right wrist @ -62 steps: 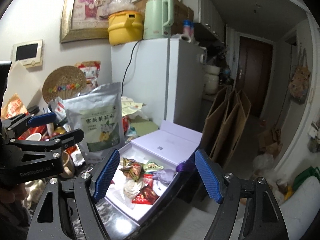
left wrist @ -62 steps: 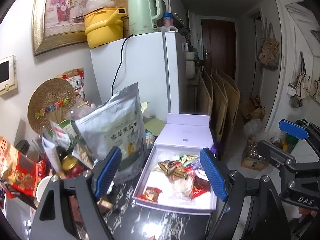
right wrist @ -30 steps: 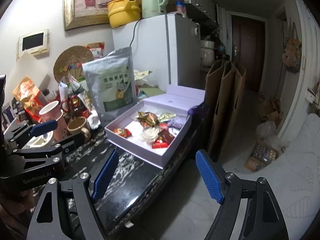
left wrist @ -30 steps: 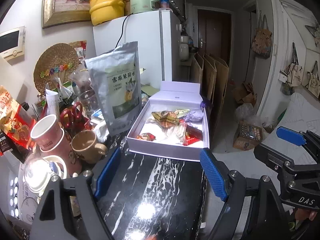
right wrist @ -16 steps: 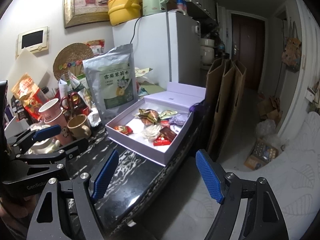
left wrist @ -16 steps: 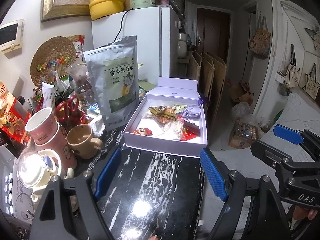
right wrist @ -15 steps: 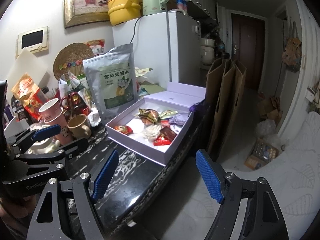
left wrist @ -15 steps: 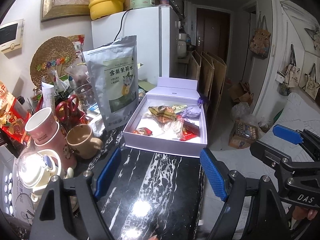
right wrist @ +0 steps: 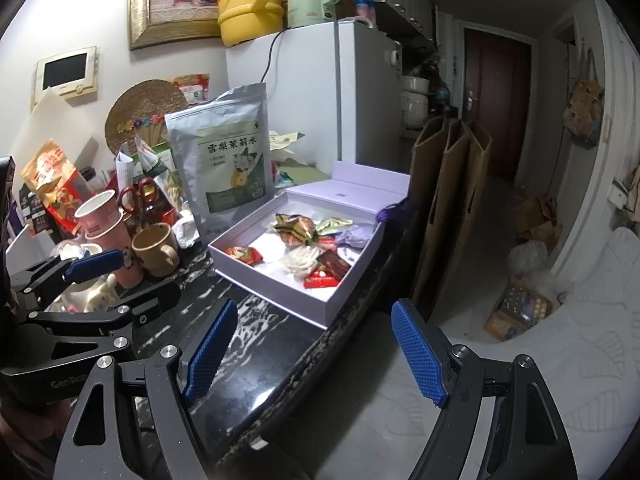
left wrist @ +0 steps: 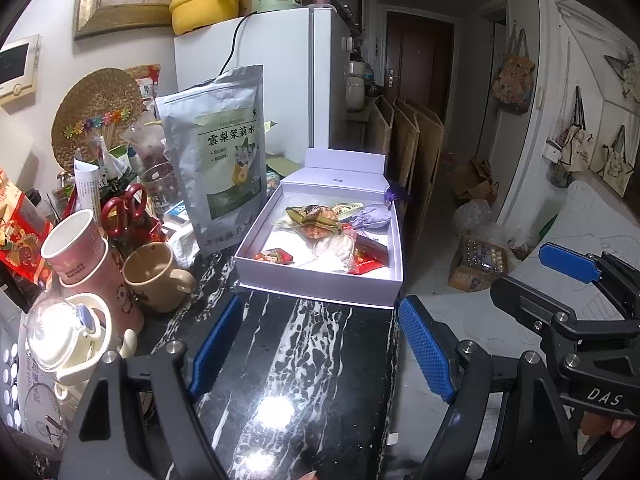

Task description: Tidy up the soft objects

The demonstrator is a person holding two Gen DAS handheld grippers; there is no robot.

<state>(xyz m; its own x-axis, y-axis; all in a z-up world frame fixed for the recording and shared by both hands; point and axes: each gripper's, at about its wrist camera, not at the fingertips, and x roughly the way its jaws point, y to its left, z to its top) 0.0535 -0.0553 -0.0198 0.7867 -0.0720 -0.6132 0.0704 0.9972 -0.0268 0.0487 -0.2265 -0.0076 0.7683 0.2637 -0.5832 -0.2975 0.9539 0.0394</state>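
An open lavender box [left wrist: 320, 285] lies on the black marble counter [left wrist: 304, 360]. Inside are soft wrapped items: a lilac pouch [left wrist: 370, 216], a gold-orange wrapper [left wrist: 316, 220], a white bundle [left wrist: 334, 246] and red packets [left wrist: 362, 266]. My left gripper [left wrist: 320, 316] hovers over the counter just short of the box's near wall, open and empty. My right gripper [right wrist: 316, 320] is open and empty too, hanging over the counter's right edge, with the box [right wrist: 276, 292] ahead and slightly left. Each view shows the other gripper's blue pad at its side.
A tall silver pouch [left wrist: 224, 168] stands against the box's left side. Pink cups [left wrist: 76, 248], a tan mug [left wrist: 156, 276], red scissors [left wrist: 124, 208] and a white teapot [left wrist: 68, 336] crowd the left. A white fridge [left wrist: 280, 80] stands behind. Brown paper bags [right wrist: 452, 200] line the floor past the counter edge.
Since two seconds ago both grippers have drawn back from the box, so more bare counter shows before it. Over the last half second nothing has moved. Both jaws stay equally wide.
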